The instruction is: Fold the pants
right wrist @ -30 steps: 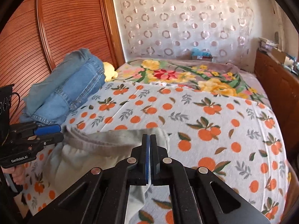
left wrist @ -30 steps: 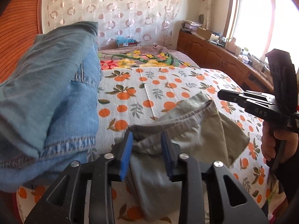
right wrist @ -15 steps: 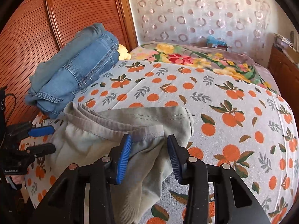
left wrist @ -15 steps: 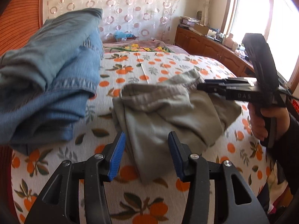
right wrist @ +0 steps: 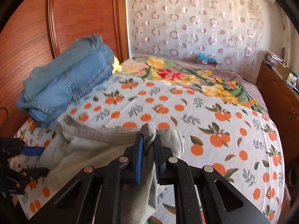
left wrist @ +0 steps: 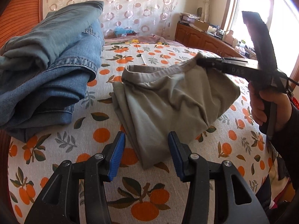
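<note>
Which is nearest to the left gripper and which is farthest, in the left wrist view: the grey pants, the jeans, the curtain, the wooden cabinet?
From the left gripper, nearest first:
1. Grey pants, just ahead; their near corner lies between the open fingers.
2. Jeans, piled ahead on the left.
3. Wooden cabinet, far right under the window.
4. Curtain, beyond the bed's far end.

Left tongs (left wrist: 144, 152): black plastic arms, silver screws, ribbed blue pads. Right tongs (right wrist: 149, 155): same build; pale lettering on the barrel, thin black cable. Right hand (left wrist: 261, 106): dark sleeve at wrist.
</note>
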Demonstrator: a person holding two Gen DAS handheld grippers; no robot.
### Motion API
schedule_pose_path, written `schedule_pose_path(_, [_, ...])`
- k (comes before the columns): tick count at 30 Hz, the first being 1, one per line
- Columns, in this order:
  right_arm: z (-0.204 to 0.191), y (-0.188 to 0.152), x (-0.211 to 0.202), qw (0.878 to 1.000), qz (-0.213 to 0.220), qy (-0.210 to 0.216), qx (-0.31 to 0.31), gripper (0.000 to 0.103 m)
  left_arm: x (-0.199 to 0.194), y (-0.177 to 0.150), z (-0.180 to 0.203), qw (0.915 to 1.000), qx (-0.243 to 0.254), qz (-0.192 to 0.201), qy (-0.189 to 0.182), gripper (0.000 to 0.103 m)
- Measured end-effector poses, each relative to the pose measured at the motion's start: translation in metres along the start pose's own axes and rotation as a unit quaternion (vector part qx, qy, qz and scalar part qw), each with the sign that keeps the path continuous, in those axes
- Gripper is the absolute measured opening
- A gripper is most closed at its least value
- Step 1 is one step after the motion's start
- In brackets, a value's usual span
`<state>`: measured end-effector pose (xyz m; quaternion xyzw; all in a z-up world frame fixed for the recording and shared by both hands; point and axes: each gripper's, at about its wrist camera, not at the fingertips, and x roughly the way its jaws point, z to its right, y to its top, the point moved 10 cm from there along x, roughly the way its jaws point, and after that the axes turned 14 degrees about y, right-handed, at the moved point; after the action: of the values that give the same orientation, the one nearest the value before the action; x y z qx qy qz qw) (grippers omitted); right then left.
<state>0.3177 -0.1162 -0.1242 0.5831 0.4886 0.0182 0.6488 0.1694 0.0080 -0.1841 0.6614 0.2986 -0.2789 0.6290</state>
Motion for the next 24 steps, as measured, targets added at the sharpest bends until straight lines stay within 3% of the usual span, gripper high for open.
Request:
schedule_pose_path(11, [-0.028,-0.041,-0.064,1.0,-0.006,0.025,-0.001,0.046,-0.005,-0.01,-0.001,1.0,-0.004,0.005,-0.003,0.049])
schedule_pose_path(17, [-0.039,-0.07,-0.064,0.999,-0.034,0.034,-0.016,0.048,-0.007,-0.011,0.0,1.0,-0.002,0.005,-0.001,0.049])
schedule_pose_path(24, [-0.035,-0.066,-0.056,0.999,-0.03,0.044,-0.005,0.048,-0.013,-0.016,0.004,0.9998,-0.003,0.004,-0.017,0.049])
